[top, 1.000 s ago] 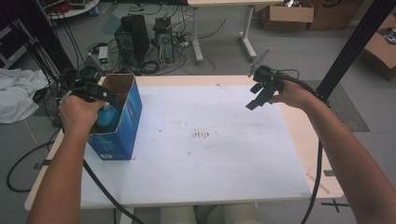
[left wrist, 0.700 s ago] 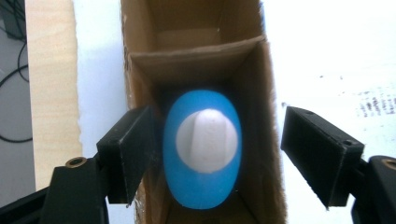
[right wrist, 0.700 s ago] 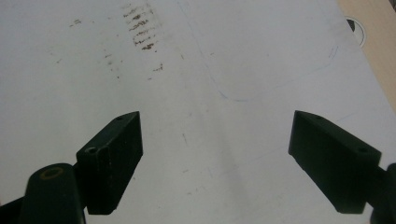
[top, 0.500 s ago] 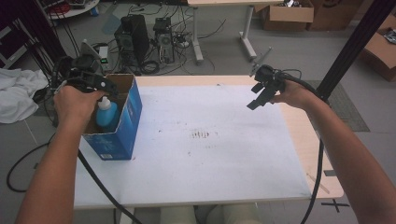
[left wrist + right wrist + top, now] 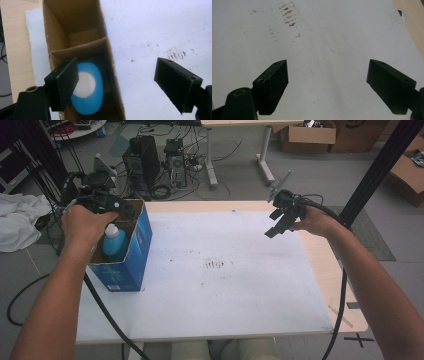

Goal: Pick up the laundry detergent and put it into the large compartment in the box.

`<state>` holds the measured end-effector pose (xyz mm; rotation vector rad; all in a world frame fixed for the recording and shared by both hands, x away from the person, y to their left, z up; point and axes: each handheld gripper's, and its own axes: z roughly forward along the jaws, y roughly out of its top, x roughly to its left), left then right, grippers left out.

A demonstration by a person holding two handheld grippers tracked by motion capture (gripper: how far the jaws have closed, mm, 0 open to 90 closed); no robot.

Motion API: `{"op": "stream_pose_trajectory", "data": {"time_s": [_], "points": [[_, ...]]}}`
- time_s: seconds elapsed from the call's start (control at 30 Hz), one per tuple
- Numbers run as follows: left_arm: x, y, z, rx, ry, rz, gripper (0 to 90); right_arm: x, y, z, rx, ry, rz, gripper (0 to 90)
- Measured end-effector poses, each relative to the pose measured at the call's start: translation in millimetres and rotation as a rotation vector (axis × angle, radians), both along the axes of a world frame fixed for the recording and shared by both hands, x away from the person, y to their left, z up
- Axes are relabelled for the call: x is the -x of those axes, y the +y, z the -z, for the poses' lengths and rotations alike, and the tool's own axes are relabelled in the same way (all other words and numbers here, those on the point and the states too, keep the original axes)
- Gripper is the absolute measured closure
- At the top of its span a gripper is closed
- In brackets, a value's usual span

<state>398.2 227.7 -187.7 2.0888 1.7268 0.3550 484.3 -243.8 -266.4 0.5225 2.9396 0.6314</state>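
A blue cardboard box (image 5: 134, 251) stands open-topped at the table's left edge. A blue bottle with a white cap (image 5: 114, 241) stands upright inside it. In the left gripper view the bottle (image 5: 90, 96) is seen from above in the box's near compartment (image 5: 82, 50). My left gripper (image 5: 120, 206) hovers above the box's far end, jaws wide open and empty (image 5: 125, 85). My right gripper (image 5: 278, 222) hangs over the table's far right part, open with nothing between its jaws (image 5: 337, 87).
A white sheet (image 5: 220, 270) with brown smudges (image 5: 216, 264) covers most of the wooden table (image 5: 327, 270). Behind the table, computer towers (image 5: 145, 155) and cables sit on the floor. A black pole (image 5: 380, 165) rises at the right. White cloth (image 5: 17, 227) lies left.
My left gripper has risen out of the box and drawn back toward its far end, leaving the bottle standing inside. The right gripper has barely moved.
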Motion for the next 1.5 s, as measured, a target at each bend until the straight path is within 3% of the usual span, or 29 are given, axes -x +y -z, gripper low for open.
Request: {"op": "stream_pose_trajectory", "data": {"time_s": [0.53, 0.83, 0.87, 0.9, 0.93, 1.0, 1.23, 1.5], "points": [[-1.8, -25.7, -10.9, -0.015, -0.063, 0.117, 18.8, 1.9, -1.0, 0.3, 0.002, 0.001, -0.001, 17.6], [-11.6, -57.5, -15.6, -0.037, -0.072, 0.297, 18.7, 3.6, -2.4, -0.5, -0.001, 0.003, 0.001, 17.6], [-11.6, -57.5, -15.6, -0.037, -0.072, 0.297, 18.8, 3.6, -2.4, -0.5, -0.001, 0.003, 0.001, 17.6], [-14.4, -65.8, -16.8, -0.039, -0.077, 0.336, 18.6, 4.6, -2.7, -1.1, -0.002, 0.003, -0.001, 17.6], [-14.4, -65.8, -16.8, -0.039, -0.077, 0.336, 18.6, 4.8, -2.9, -1.4, -0.003, 0.002, -0.004, 17.6], [-18.0, -80.7, -17.8, -0.050, -0.080, 0.400, 18.6, 5.6, -3.9, -2.1, -0.001, 0.002, -0.003, 17.6], [-24.9, -115.4, -16.2, -0.068, -0.093, 0.521, 18.4, 6.5, -7.6, -2.4, 0.004, 0.000, 0.000, 17.6], [-38.2, -147.8, -1.6, -0.113, -0.046, 0.671, 18.5, 5.4, -6.2, -1.4, 0.004, 0.010, -0.009, 17.6]]}}
